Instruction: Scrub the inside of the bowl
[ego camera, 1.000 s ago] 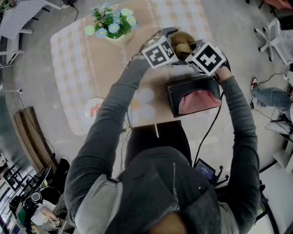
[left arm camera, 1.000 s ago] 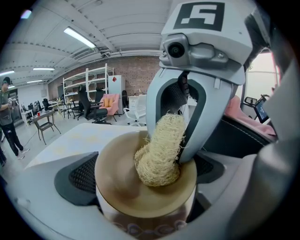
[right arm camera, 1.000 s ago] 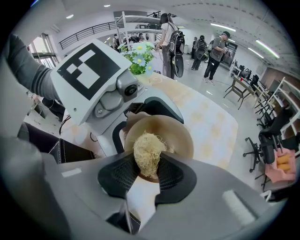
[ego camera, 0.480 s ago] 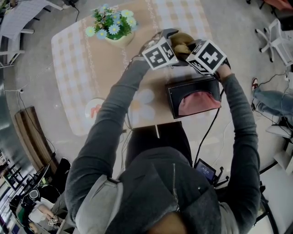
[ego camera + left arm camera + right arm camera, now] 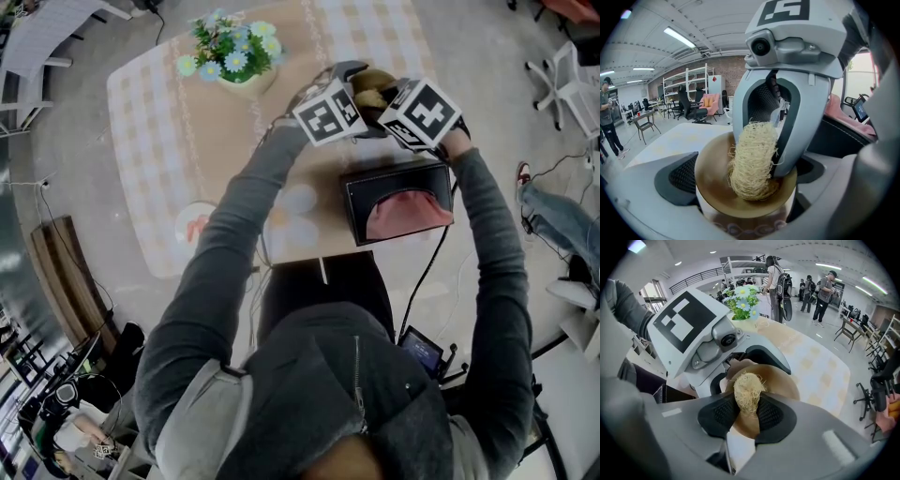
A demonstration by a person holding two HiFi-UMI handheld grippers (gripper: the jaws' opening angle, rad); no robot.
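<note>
Our left gripper [image 5: 745,197] has its fingers [image 5: 682,178] clamped on the brown bowl [image 5: 712,183]; our right gripper [image 5: 746,414] pinches a pale fibre scrubber [image 5: 752,159] tight, set against the bowl's inside

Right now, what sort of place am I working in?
Probably an open-plan office or lab, not a kitchen: office chairs and open shelving stand by a brick wall, strip lights run overhead, and the cloth-covered table looks staged.

Tilted bowl [image 5: 712,183], brown inside, pale patterned outside, with a straw-coloured fibre scrubber [image 5: 752,161] upright against its inner wall
</note>
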